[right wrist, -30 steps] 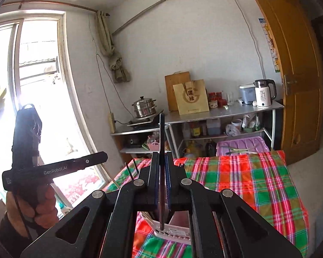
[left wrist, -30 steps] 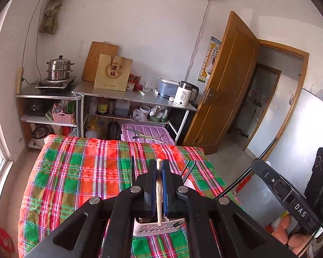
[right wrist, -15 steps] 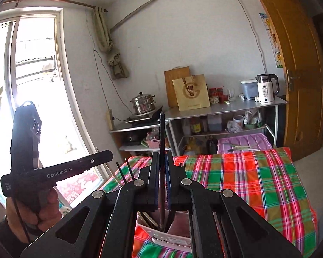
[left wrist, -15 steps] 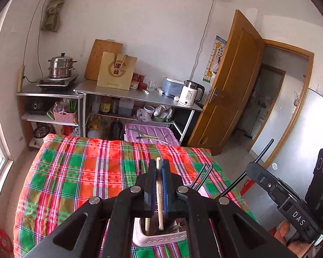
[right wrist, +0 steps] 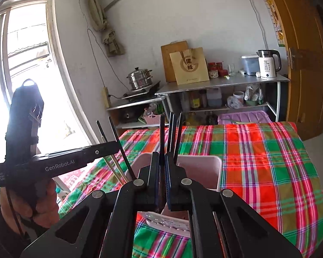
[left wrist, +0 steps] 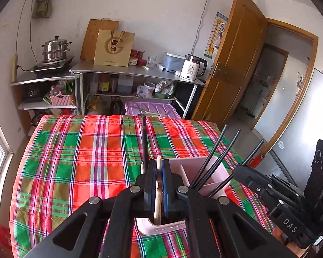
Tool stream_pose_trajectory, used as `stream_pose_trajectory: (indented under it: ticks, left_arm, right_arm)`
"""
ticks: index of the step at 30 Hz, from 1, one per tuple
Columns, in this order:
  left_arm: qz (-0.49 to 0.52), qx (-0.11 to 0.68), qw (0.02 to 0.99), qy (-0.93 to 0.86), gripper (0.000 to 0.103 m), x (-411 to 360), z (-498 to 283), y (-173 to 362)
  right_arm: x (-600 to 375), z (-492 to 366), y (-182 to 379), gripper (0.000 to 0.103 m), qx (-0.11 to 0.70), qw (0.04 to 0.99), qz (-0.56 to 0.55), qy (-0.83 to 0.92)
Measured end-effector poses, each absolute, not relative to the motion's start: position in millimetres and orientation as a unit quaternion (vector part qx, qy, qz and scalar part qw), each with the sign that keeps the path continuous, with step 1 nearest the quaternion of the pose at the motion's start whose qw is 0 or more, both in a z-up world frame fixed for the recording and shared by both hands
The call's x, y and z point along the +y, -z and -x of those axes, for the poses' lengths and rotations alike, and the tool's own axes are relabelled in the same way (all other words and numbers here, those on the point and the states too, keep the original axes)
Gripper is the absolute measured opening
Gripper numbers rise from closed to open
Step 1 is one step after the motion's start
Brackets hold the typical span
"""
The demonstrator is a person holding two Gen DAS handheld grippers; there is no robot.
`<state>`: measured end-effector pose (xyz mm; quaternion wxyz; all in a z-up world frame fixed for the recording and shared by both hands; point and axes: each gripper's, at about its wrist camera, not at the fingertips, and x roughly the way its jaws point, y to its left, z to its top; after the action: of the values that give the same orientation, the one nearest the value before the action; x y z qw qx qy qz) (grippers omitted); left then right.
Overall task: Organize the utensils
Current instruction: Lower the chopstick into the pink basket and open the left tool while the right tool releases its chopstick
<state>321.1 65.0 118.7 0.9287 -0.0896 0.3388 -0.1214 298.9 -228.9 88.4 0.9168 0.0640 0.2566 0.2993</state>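
The left gripper (left wrist: 159, 185) had its fingers clamped narrowly on a pale wooden chopstick (left wrist: 158, 195), whose lower end stood inside the pink utensil holder (left wrist: 196, 167) on the plaid-covered desk (left wrist: 75, 161). The right gripper (right wrist: 160, 180) pinched a black chopstick (right wrist: 162, 137) the same way, its tip also down in the pink holder (right wrist: 200, 169). Several black chopsticks (left wrist: 215, 157) leaned out of a neighbouring compartment.

Both sticks were gripped partway along their length with much of each sticking above the fingers, so a stick could probably pivot in the pads and miss its compartment or land with the wrong kind. The light plastic holder might tip or slide on the cloth if a stick pressed on a divider or wall. The two grippers worked close together over one small holder, so they could knock each other or the leaning chopsticks.

Readable writing: "GenRobot.AI" on the left gripper's body in the right wrist view (right wrist: 60, 167), "DAS" on the right gripper's body in the left wrist view (left wrist: 290, 225), "55°" on the white electric kettle (left wrist: 192, 68), and the characters 國緣 on the tan paper bag (left wrist: 114, 47).
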Motion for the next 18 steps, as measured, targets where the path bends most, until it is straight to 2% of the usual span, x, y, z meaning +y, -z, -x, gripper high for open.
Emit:
stream_pose_trajectory:
  ticks: [7, 12, 18]
  left_arm:
    - [0.081, 0.327, 0.933, 0.125, 0.01, 65, -311, -119]
    - [0.079, 0.305, 0.942, 0.116, 0.029, 67, -293, -129]
    - [0.084, 0.285, 0.948, 0.111, 0.029, 75, -264, -140]
  right_arm:
    - [-235, -289, -93, 0.011, 0.25, 0.922, -0.052, -0.292]
    - [-249, -273, -103, 0.014, 0.235, 0.925, -0.056, -0.293]
    - [-269, -246, -107, 0.019, 0.222, 0.928, -0.06, -0.294]
